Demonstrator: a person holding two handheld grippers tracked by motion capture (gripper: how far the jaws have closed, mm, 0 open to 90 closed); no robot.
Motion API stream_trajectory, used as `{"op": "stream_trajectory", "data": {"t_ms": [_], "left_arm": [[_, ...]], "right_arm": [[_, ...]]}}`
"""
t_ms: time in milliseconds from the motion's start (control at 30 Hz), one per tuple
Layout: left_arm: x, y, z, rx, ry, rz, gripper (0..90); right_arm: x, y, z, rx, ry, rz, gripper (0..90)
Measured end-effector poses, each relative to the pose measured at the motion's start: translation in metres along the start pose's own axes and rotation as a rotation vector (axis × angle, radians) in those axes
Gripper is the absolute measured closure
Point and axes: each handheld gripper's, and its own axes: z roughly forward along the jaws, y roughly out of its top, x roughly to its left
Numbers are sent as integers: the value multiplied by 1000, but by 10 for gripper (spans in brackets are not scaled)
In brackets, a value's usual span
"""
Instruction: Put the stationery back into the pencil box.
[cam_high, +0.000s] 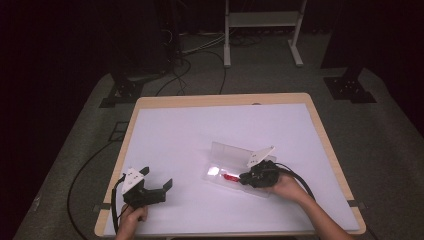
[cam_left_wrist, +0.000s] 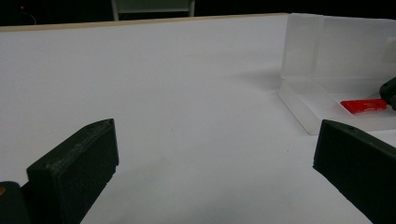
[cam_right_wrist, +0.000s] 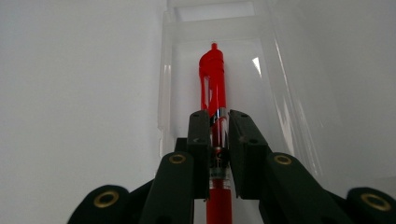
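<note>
Gripping a red pen (cam_right_wrist: 214, 88) along its barrel, the right gripper (cam_right_wrist: 218, 122) is pinching it between narrow jaws, with the pen's far end pointing up the length of a clear plastic case (cam_right_wrist: 275, 93). Judging by how low the pen is sitting inside the tray of that case, the work of laying it in looks nearly finished; what is left, as far as I can judge, is letting go, backing the jaws out, and perhaps closing the raised lid, which is standing up at the back of the case (cam_high: 231, 152) in the high view. Whether the pen is already resting on the tray floor or hanging just above it, I cannot tell.

Waiting well apart at the near left of the table, the left gripper (cam_high: 156, 178) is standing with jaws wide and nothing between them, aimed across the bare sheet towards the case (cam_left_wrist: 327, 70), where the red pen (cam_left_wrist: 364, 105) is showing in the tray.

Covering most of the table (cam_high: 320, 125) is a plain white sheet (cam_high: 190, 135), leaving a pale wooden edge showing around it. Beyond that, grey carpet (cam_high: 380, 140) is running into a dark room, with black cables (cam_high: 200, 65) trailing over it, black stand feet (cam_high: 347, 90) on both sides, and a white metal frame (cam_high: 262, 30) standing at the far end
</note>
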Motion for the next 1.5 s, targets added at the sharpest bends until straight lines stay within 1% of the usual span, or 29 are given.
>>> {"op": "stream_trajectory", "data": {"t_ms": [133, 333, 400, 500, 533, 633, 767, 800, 833, 867, 900, 933, 1033, 1067, 1100, 1133, 1200, 1300, 1400, 1500], "left_arm": [[0, 0, 0, 0, 0, -1, 0], [0, 0, 0, 0, 0, 0, 0], [0, 0, 0, 1, 0, 1, 0], [0, 0, 0, 1, 0, 0, 0], [0, 0, 0, 0, -1, 0, 0], [0, 0, 0, 2, 0, 2, 0], [0, 0, 0, 5, 0, 4, 0], [0, 0, 0, 0, 1, 2, 0], [0, 0, 0, 0, 1, 2, 0], [-1, 0, -1, 0, 2, 3, 0], [-1, 0, -1, 0, 2, 6, 0], [-1, 0, -1, -1, 3, 7, 0], [0, 0, 0, 4, 1, 6, 0], [0, 0, 0, 5, 1, 6, 0], [-1, 0, 0, 4, 1, 8, 0], [-1, 0, 0, 4, 2, 10, 0], [0, 0, 0, 6, 1, 7, 0], [0, 0, 0, 5, 0, 6, 0], [-1, 0, 0, 4, 1, 10, 0], [-1, 0, 0, 5, 1, 9, 0]], "right_arm": [[1, 0, 1, 6, 4, 6, 783], [0, -1, 2, 11, 3, 1, 778], [0, -1, 2, 6, 7, 3, 754], [0, -1, 2, 4, 8, 3, 748], [1, 0, 0, 1, 9, 15, 734], [0, 0, -2, -7, 6, 8, 724], [1, 0, -9, -26, 3, 13, 705], [1, 0, -13, -34, 0, 14, 688], [1, 0, -13, -34, 0, 14, 688], [1, 0, -17, -48, -1, 17, 661], [1, 0, -17, -48, -1, 17, 661], [0, -1, -20, -58, 0, 20, 628], [0, -1, -24, -63, -1, 25, 616], [0, -1, -27, -68, -5, 26, 596], [0, -1, -27, -68, -5, 26, 596], [1, -2, -31, -71, -7, 33, 571], [2, -2, -34, -78, -10, 27, 553], [3, -2, -38, -83, -17, 27, 527], [4, -3, -45, -88, -24, 32, 509], [4, -4, -50, -96, -31, 36, 463]]}}
